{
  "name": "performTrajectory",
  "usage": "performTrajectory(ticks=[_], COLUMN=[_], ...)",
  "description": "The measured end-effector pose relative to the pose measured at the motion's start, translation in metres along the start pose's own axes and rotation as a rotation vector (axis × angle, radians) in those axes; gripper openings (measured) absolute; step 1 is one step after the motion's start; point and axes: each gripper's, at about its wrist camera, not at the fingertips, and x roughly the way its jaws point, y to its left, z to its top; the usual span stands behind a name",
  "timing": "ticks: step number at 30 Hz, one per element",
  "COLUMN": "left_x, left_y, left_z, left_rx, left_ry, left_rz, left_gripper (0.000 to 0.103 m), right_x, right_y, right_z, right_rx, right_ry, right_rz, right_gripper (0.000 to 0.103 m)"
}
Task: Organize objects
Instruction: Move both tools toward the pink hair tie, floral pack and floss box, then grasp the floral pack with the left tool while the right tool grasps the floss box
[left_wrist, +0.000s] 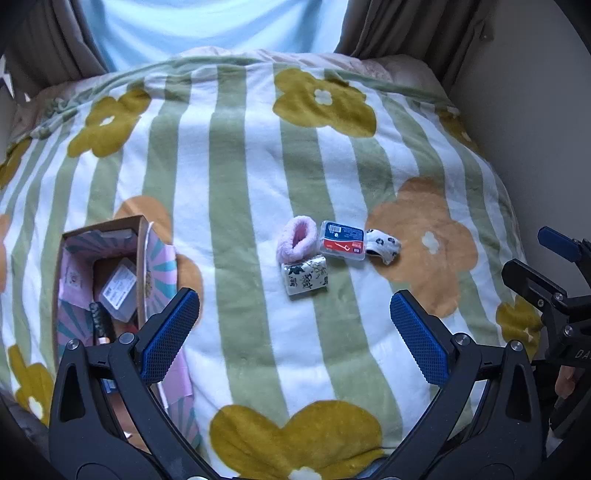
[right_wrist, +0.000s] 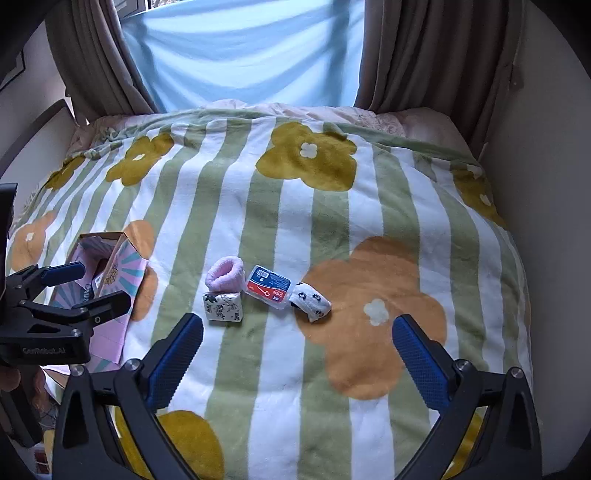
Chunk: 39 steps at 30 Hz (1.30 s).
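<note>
Four small items lie together on the flowered blanket: a pink fluffy sock (left_wrist: 296, 237) (right_wrist: 224, 276), a patterned tissue pack (left_wrist: 304, 275) (right_wrist: 223, 307), a clear plastic box with a blue and red label (left_wrist: 341, 240) (right_wrist: 269, 286), and a rolled white sock with black marks (left_wrist: 383, 244) (right_wrist: 310, 301). An open cardboard box (left_wrist: 99, 273) (right_wrist: 107, 273) at the left holds a clear case and other items. My left gripper (left_wrist: 294, 317) is open and empty, short of the items. My right gripper (right_wrist: 297, 343) is open and empty, also short of them.
The striped blanket (left_wrist: 236, 177) covers a bed. Curtains (right_wrist: 424, 48) and a light blue sheet hang behind. A wall runs along the right side. The left gripper shows at the left in the right wrist view (right_wrist: 83, 288); the right gripper shows at the right edge of the left wrist view (left_wrist: 539, 266).
</note>
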Motion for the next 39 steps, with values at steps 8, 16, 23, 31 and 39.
performTrajectory(ticks=[8,16,23,31,39], left_x=[0.085,0.157,0.195,0.222,0.238], left_y=[-0.013,-0.009,-0.007,-0.005,-0.007], left_z=[0.002,0.001,-0.004,-0.007,-0.007], left_rx=[-0.066,-0.155,-0.219,-0.246,-0.24], left_ry=[0.079,0.166,0.216,0.265,0.3], left_rz=[0.006,-0.008,0.018,0.023,0.01], left_gripper=[0.103,0.101,0.098,0.087,0.066], right_x=[0.076,0.151,0.201,0.244,0.274], right_y=[-0.013,0.001,0.018,0.036,0.05], right_z=[0.005,-0.005,-0.012,-0.008,-0.006], right_rx=[-0.216,-0.545,-0.746,-0.852,-0.914], right_ry=[0.011,-0.007,0.03,0.097,0.195], right_rz=[0.064,0.173,0.251,0.343,0.401], right_gripper=[0.102,0.102,0.097,0.084,0.052])
